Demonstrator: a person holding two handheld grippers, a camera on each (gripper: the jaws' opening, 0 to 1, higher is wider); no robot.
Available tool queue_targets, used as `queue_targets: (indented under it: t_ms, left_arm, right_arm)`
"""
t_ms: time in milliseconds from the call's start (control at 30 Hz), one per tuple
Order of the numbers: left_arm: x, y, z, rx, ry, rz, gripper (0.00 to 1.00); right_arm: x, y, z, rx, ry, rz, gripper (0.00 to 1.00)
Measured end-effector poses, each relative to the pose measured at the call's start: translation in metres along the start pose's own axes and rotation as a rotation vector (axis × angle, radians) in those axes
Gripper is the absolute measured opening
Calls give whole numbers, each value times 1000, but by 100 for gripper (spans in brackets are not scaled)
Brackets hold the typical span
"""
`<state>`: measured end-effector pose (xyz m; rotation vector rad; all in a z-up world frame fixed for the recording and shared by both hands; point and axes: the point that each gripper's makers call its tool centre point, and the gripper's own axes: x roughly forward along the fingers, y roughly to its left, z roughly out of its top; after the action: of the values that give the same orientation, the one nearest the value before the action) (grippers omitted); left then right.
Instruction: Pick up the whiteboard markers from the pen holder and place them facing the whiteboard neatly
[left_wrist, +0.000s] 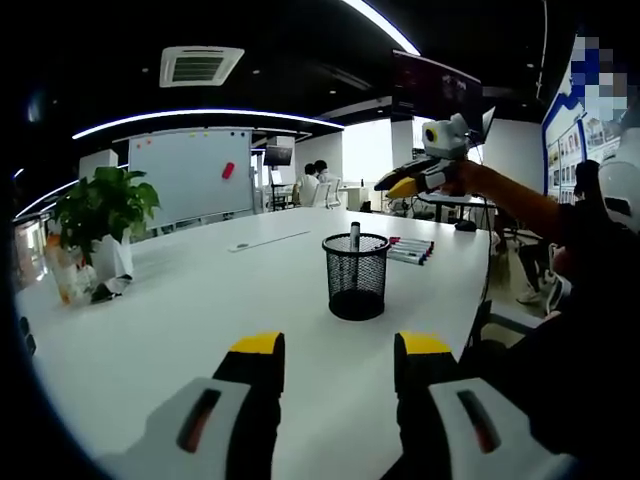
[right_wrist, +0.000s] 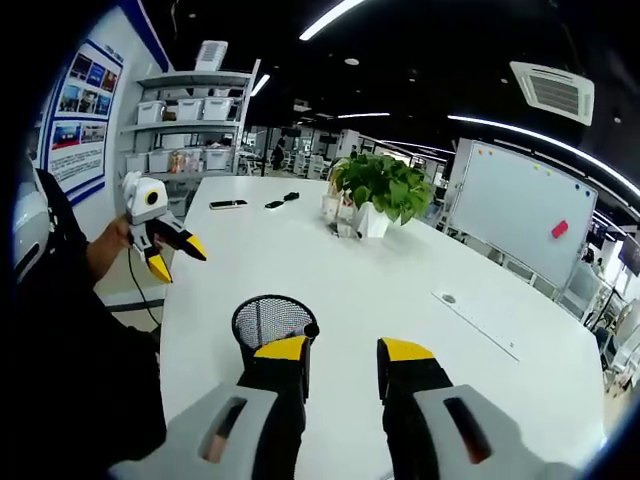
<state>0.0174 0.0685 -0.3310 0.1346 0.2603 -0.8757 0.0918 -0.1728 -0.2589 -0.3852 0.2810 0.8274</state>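
Pen holder (left_wrist: 356, 276) of black mesh stands on the white table (left_wrist: 180, 320) with one marker (left_wrist: 354, 235) upright inside, other markers (left_wrist: 408, 249) lying flat just behind it, while left gripper (left_wrist: 340, 362) and right gripper (right_wrist: 343, 362) hold fingers parted, empty.

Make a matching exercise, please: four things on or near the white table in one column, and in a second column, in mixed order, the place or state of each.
Things:
1. pen holder
2. markers
3. potted plant
4. whiteboard

Places or states:
A. lying in a row on the table
B. standing beyond the table's far end
C. black mesh, one marker inside
D. near the table's edge, green leaves

Pairs: 1-C, 2-A, 3-D, 4-B
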Motion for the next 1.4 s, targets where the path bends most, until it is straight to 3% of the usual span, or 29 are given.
queue_targets:
  t_ms: [133, 367, 567, 900, 1167, 1400]
  left_arm:
    - [-2, 1, 3, 9, -5, 8, 45]
    - [1, -2, 3, 10, -7, -3, 45]
    - [-1, -4, 2, 14, -4, -8, 45]
    - [-1, 0, 1, 14, -1, 1, 45]
    - [-3, 2, 0, 7, -3, 3, 45]
    - [-3, 2, 0, 6, -5, 4, 45]
  right_arm:
    - [2, -3, -4, 18, -8, 5, 29]
    - [20, 17, -5, -1, 11, 88, 29]
    - [40, 26, -9, -37, 65, 142, 29]
    - [61, 34, -25, -10, 125, 221, 27]
    - [64, 49, -20, -36, 122, 267, 25]
    - [60, 56, -26, -74, 145, 285, 21]
